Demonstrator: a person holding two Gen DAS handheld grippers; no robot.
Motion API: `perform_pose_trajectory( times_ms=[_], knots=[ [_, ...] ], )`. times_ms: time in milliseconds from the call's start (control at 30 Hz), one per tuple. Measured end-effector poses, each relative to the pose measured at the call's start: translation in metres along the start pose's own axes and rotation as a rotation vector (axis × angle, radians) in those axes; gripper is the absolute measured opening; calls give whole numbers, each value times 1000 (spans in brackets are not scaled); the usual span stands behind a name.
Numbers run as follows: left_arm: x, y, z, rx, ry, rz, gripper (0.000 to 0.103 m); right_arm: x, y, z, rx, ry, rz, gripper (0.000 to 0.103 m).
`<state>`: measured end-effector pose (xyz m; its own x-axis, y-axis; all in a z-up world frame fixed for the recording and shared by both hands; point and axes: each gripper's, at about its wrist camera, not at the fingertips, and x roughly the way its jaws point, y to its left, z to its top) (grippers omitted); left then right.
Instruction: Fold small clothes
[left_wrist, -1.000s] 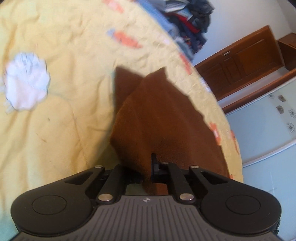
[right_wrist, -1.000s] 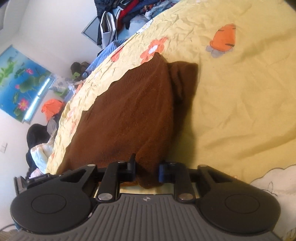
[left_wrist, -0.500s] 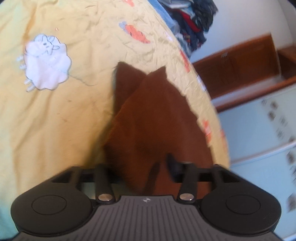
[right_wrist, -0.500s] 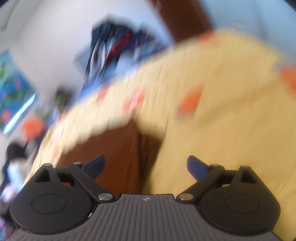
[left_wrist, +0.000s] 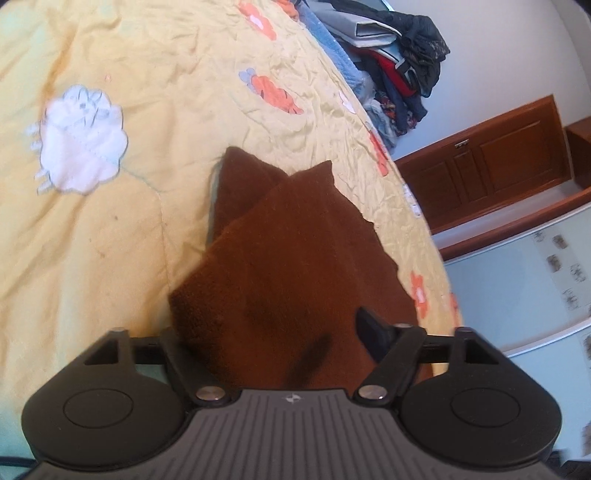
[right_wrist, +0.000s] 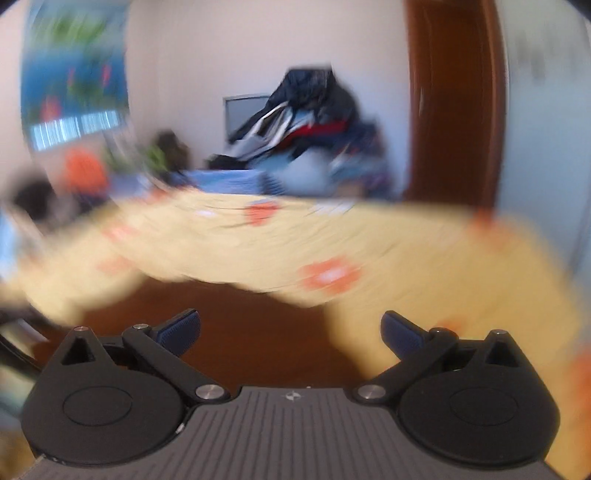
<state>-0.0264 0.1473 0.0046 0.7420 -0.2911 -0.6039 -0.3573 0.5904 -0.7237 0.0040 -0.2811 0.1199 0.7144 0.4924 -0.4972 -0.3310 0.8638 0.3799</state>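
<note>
Two tools are in my hands, and both stand apart from the work. Largest in view is the bed (left_wrist: 110, 258), under a creased yellow cover printed with orange flowers and a white sheep. On it lies the brown garment (left_wrist: 288, 266), folded over itself near the bed's edge, with a lower layer peeking out at its far corner.

My left tool (left_wrist: 273, 332) hangs just over the garment's near end. Its jaws have just been easing inward yet stand about half apart; the cloth lies between and beneath them, and I see no pad pressing on it. My right tool (right_wrist: 291, 330) has just been opening and now gapes fully, with nothing gripped; that view is badly smeared, showing brown cloth (right_wrist: 236, 325) low between the jaws.

Judgement: the fold is laid and released. To do the step well, I should lift both tools straight clear so no pad drags the top layer, then check that edges align before any further fold.

No brand, label or writing can be read; only a small embossed mark shows on each tool's body.
</note>
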Motion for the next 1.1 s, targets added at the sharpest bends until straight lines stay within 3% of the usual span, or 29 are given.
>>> perform_pose_trajectory(
  times_ms=[33,67,133,233,300,367,433,467,600,733,833,933,1000,1033,1100],
  knots=[
    [1,-5,0,36,-10,22,31,6,-3,-2,118,42,97,103],
    [1,-10,0,81,-25,39,15,11,-6,-9,222,78,186,103],
    [2,-28,-3,195,-62,100,12,25,-1,-19,330,133,279,103],
    [4,-66,-19,413,-132,180,10,43,19,-23,284,165,258,103],
    [10,-109,-46,684,-192,227,10,63,27,-18,266,200,296,103],
    [26,-149,-98,1065,-248,253,10,95,22,-8,307,262,356,103],
    [40,-164,-142,1312,-248,238,10,125,9,-3,386,331,397,103],
    [43,-166,-155,1368,-224,214,10,138,1,-4,428,359,412,103],
    [52,-160,-188,1517,-158,170,10,166,-20,-10,508,399,401,103],
    [60,-153,-196,1575,-140,182,10,173,-24,-12,497,397,408,103],
    [61,-155,-197,1593,-141,178,10,178,-23,-10,437,391,348,91],
    [65,-163,-203,1634,-145,161,10,187,-24,-8,391,389,329,71],
    [66,-165,-207,1669,-150,148,10,189,-23,-5,335,374,309,26],
    [66,-167,-209,1686,-155,137,10,185,-29,-4,326,366,314,19],
    [63,-173,-215,1711,-177,99,10,166,-37,3,309,303,339,18]
  ],
)
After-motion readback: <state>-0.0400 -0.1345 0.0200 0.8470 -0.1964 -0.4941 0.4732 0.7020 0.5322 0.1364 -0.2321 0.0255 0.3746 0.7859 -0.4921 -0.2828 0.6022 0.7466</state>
